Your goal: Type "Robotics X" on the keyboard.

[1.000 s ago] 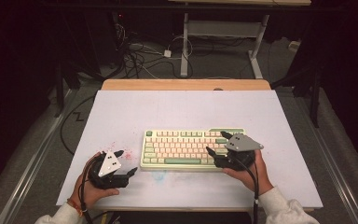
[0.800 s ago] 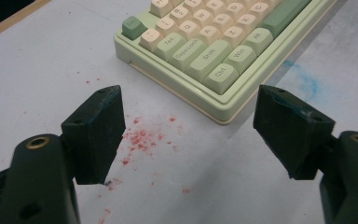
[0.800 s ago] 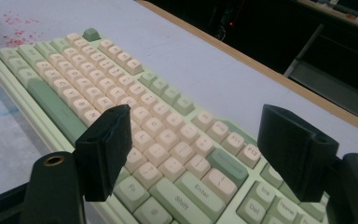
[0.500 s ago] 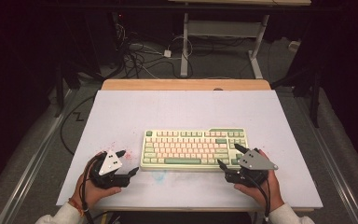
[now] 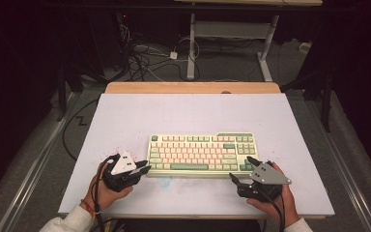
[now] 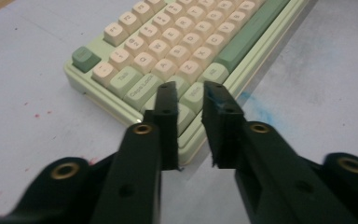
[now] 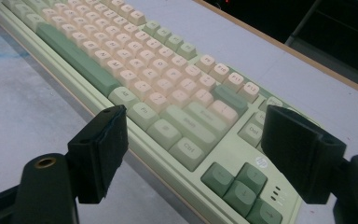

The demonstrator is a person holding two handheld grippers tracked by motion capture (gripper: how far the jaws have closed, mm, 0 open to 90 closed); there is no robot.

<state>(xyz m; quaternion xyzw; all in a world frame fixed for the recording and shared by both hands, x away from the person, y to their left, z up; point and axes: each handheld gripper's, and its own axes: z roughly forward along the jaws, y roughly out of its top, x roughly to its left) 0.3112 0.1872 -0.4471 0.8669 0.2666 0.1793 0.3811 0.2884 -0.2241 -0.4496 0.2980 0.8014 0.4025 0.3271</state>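
Observation:
A pale green keyboard [image 5: 200, 152] with cream and green keys lies across the middle of the white table top [image 5: 193, 116]. My left gripper [image 5: 144, 168] is at its front left corner. In the left gripper view, the keyboard's [image 6: 168, 42] corner lies just beyond the left gripper [image 6: 189, 86]. Its jaws have just been closing and stand a narrow gap apart, with nothing pressed between them. My right gripper [image 5: 240, 168] sits just off the front right corner. In the right gripper view, the right gripper [image 7: 193, 116] is wide open and frames the keyboard's [image 7: 121, 51] right end.
The white top rests on a wooden desk [image 5: 193, 87], whose far edge shows behind it. Beyond it are tangled cables [image 5: 149, 53] on the floor and a white metal frame [image 5: 232, 31]. Faint red and blue marks dot the surface in front of the keyboard.
My right gripper came off the keyboard's right end toward the table's front edge. My left gripper moved right to the keyboard's front left corner, and its jaws drew closer together.

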